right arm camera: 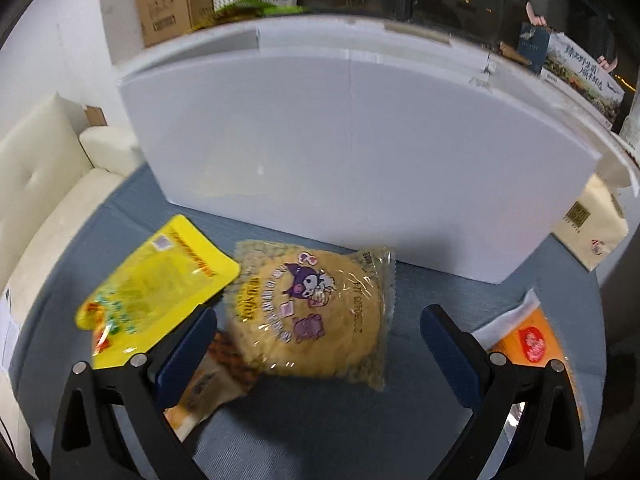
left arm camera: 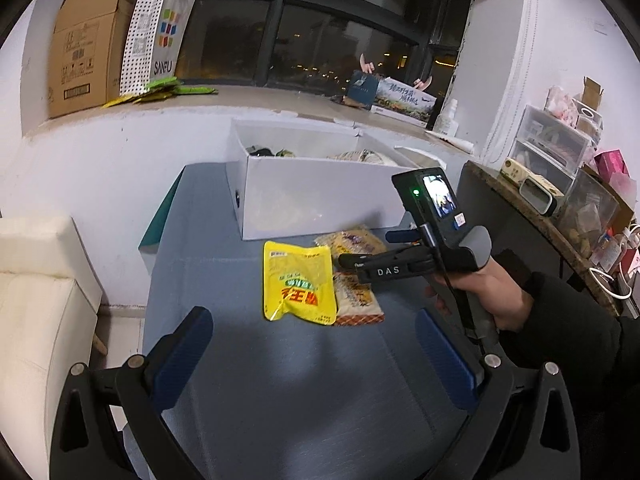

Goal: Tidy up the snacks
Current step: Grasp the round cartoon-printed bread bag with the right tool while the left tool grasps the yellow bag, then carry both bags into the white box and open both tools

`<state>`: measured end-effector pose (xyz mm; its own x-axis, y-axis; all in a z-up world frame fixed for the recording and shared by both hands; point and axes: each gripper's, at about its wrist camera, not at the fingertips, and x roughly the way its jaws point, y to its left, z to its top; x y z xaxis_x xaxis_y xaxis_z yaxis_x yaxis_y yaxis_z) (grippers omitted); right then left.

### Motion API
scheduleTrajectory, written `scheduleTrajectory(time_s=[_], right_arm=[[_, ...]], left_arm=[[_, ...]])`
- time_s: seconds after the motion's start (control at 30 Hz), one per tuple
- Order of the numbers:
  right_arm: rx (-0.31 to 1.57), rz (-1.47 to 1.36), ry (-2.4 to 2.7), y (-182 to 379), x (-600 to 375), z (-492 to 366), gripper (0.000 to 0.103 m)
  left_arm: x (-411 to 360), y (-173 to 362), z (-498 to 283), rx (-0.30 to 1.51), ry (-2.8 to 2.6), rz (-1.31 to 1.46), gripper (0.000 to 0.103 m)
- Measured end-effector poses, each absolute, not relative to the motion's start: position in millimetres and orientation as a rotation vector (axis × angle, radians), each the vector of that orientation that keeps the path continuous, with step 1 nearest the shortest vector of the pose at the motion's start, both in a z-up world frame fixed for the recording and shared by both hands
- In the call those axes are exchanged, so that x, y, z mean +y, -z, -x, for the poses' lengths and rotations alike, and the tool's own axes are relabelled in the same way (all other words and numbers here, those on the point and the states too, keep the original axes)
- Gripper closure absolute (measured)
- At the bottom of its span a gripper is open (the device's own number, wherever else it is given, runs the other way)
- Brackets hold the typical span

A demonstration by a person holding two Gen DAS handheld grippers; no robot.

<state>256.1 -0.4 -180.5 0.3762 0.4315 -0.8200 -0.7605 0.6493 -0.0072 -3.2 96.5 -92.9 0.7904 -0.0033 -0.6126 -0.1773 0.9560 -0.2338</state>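
A yellow pouch point(left arm camera: 298, 284) lies on the blue table point(left arm camera: 248, 360) in front of a white box point(left arm camera: 320, 200). My left gripper point(left arm camera: 316, 360) hangs open and empty above the table, short of the pouch. A person's hand point(left arm camera: 488, 292) holds my right gripper point(left arm camera: 368, 248) low over the tan packets point(left arm camera: 356, 300) beside the pouch. In the right wrist view that gripper point(right arm camera: 318, 340) is open, with a round cartoon-printed pastry packet point(right arm camera: 308, 312) lying between its fingers. The yellow pouch point(right arm camera: 156, 292) is to its left. A tan packet point(right arm camera: 208, 392) lies partly under the left finger point(right arm camera: 188, 348). An orange packet point(right arm camera: 532, 344) is at the right.
The white box point(right arm camera: 352, 152) holds several snacks, seen only in the left wrist view. A cream sofa point(left arm camera: 40, 300) stands left of the table. A cardboard box point(left arm camera: 88, 48), a SANFU bag point(left arm camera: 160, 36) and green packets point(left arm camera: 168, 88) sit on the windowsill. A cluttered side desk point(left arm camera: 560, 200) is at the right.
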Motion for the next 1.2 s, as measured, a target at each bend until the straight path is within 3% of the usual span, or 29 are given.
scheduleTrajectory(time_s=[0.13, 0.3, 0.77, 1.0, 1.13, 1.2], right_arm=[[0.935, 0.457, -0.782, 193.3, 8.5, -258.4, 0.000], [0.937, 0.424, -0.802, 187.7, 3.4, -259.0, 0.022], [0.749, 0.140, -0.845, 91.1, -130.3, -210.9, 0.022], [0.672, 0.112, -0.818, 74.4, -160.8, -182.2, 0.022], [0.659, 0.111, -0.821, 72.9, -170.9, -179.6, 0.022], [0.660, 0.098, -0.823, 74.9, -173.7, -179.2, 0.022]], left_arm=[[96.6, 101.8, -5.7, 0.679, -0.098, 0.289, 0.000], [94.5, 110.5, -19.1, 0.701, -0.074, 0.302, 0.000], [101.4, 142.5, -139.4, 0.882, -0.109, 0.373, 0.000], [111.7, 183.3, -181.8, 1.033, -0.256, 0.362, 0.002], [104.0, 178.8, -174.5, 0.998, -0.250, 0.262, 0.048], [109.7, 177.2, -165.3, 0.979, -0.226, 0.299, 0.057]])
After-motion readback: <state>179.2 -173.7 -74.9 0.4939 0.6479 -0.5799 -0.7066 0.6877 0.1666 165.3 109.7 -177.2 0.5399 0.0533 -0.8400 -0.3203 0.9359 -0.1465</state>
